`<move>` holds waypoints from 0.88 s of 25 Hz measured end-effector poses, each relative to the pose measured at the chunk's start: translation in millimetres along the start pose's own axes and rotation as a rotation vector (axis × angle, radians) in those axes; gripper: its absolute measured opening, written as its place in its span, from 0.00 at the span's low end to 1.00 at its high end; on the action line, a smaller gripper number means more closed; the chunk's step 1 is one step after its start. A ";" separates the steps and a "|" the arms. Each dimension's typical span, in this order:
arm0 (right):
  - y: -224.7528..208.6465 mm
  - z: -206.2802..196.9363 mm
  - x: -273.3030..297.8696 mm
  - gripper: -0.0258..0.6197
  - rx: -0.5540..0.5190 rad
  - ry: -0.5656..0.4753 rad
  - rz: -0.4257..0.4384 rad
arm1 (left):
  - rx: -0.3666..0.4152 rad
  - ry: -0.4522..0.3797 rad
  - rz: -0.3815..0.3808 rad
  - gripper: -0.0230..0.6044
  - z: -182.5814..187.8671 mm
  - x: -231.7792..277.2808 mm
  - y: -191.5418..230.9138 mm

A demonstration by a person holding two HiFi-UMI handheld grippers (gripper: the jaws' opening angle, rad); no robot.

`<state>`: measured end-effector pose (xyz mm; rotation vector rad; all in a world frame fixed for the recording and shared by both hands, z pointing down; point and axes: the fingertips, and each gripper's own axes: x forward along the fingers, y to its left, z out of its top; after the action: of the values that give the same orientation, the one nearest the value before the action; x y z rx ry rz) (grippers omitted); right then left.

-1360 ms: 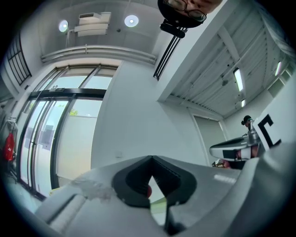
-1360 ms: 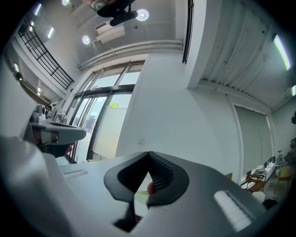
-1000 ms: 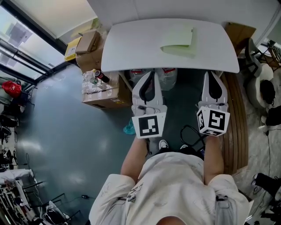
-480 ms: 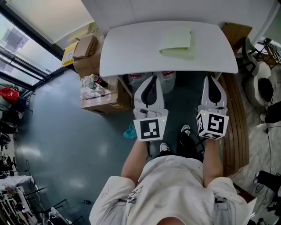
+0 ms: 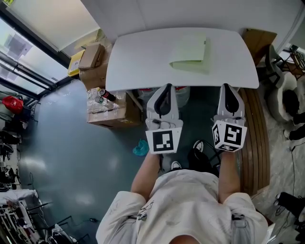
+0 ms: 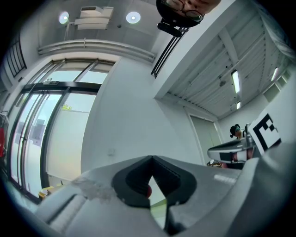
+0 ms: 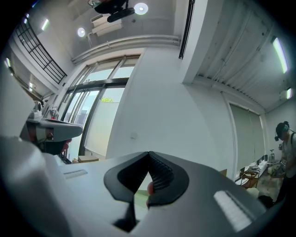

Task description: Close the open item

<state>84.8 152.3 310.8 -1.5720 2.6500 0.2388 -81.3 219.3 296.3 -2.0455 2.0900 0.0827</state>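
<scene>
The left gripper (image 5: 165, 88) is held at the near edge of the one white table (image 5: 138, 62), jaws pressed together on nothing, apparently poised for a reach. One pale green folder (image 5: 189, 50) is laid far, right of centre. The right gripper (image 5: 229, 88) is likewise closed and empty; two grippers are counted.

A white surface (image 5: 138, 62) is standing by the wall (image 5: 190, 12). Brown boxes (image 5: 108, 114) are sitting on the dark floor (image 5: 71, 157) to its left, with some bottles (image 5: 101, 95) lying on top. A small blue-green cloth (image 5: 141, 148) is lying nearby.
</scene>
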 end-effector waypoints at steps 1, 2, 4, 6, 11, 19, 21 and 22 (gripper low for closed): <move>-6.2 -1.3 7.2 0.04 0.003 -0.001 0.001 | 0.002 0.003 0.000 0.04 -1.1 9.2 -2.7; -12.7 -3.1 14.7 0.04 0.006 -0.001 0.000 | 0.002 0.006 0.000 0.04 -2.2 18.7 -5.3; -26.7 -8.2 29.7 0.04 0.014 0.003 -0.001 | 0.005 0.010 0.000 0.04 -4.7 38.5 -11.0; -42.1 -13.3 43.8 0.04 0.022 0.010 0.002 | 0.010 0.016 0.001 0.04 -7.4 59.1 -18.9; -79.2 -25.1 78.2 0.04 0.035 0.020 0.014 | 0.035 0.022 0.007 0.04 -11.2 106.9 -38.0; -137.4 -42.3 126.9 0.04 0.074 0.029 0.030 | 0.057 0.044 0.018 0.04 -19.4 175.0 -67.0; -150.2 -45.9 136.8 0.04 0.085 0.031 0.034 | 0.058 0.044 0.022 0.04 -20.2 189.4 -72.5; -156.0 -47.7 141.2 0.04 0.090 0.033 0.034 | 0.058 0.044 0.024 0.04 -20.8 195.6 -74.9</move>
<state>155.1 -51.3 324.0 -1.5178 2.6731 0.0944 -11.4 21.0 287.3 -2.0063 2.1178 -0.0192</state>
